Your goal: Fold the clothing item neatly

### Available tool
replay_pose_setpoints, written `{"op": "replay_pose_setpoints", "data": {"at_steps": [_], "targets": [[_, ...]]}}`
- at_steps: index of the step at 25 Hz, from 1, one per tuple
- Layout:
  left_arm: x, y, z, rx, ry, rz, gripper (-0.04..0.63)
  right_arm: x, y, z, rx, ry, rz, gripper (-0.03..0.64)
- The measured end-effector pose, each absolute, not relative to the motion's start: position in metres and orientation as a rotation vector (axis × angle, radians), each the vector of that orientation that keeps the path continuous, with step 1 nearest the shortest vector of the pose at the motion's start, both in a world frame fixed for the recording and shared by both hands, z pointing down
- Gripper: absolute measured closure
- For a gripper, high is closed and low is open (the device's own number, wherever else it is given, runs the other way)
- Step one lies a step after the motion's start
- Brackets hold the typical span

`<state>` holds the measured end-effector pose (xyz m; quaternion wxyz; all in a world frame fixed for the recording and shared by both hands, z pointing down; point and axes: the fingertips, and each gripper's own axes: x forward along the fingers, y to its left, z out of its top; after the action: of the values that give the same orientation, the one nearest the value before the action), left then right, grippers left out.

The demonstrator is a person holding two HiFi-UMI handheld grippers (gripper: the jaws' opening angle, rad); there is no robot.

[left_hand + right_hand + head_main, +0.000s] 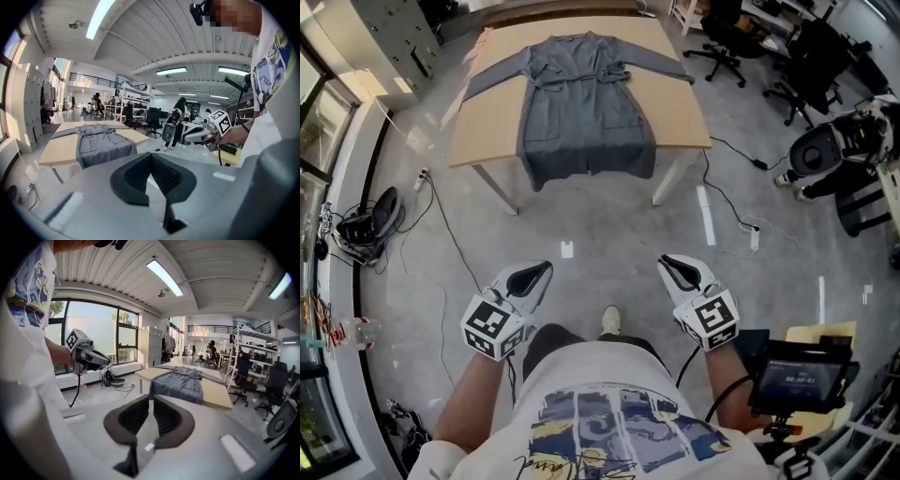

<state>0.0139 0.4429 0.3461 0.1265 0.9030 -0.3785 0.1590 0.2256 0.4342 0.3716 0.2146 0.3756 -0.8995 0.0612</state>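
- Clothing item: a grey long-sleeved coat [586, 103] of matte woven fabric. It lies flat and face up, with a tie belt across the waist and both sleeves spread outward.
- Location of the coat: on the table [492, 112], ahead of both grippers and well apart from them, beyond a stretch of floor. Its hem hangs over the table edge nearest the grippers.
- Table: a rectangular top of pale, smooth wood on white legs.
- Floor [609, 230]: grey polished concrete with a slight sheen. Thin black cables [450, 234] trail across it ahead of the left gripper and to its left.
- Left gripper [546, 267]: a smooth light-grey shell with black ribbed pads. Its jaws are together, the pad tips meet in a closed V, and nothing is between them. It touches no object.
- Right gripper [666, 262]: same build. Its jaws stand slightly apart, leaving a narrow parallel slit between the ribbed pads. The slit is empty and the gripper touches no object.
- Both grippers are held in the air, side by side, and point toward the table. Each carries a white cube with black square markers at its rear.
- A shoe [610, 320] shows on the floor between the two grippers.
- Black office chairs [722, 42] stand beyond the table, ahead of the right gripper and to its right.
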Motion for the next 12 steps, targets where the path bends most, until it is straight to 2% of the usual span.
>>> {"op": "replay_pose_setpoints", "data": {"at_steps": [12], "targets": [[0.043,0.36,0.345,2.619,-1.145,0.408,0.588,0.236,0.345,0.394,0.981,-2.53,0.202,0.595]]}}
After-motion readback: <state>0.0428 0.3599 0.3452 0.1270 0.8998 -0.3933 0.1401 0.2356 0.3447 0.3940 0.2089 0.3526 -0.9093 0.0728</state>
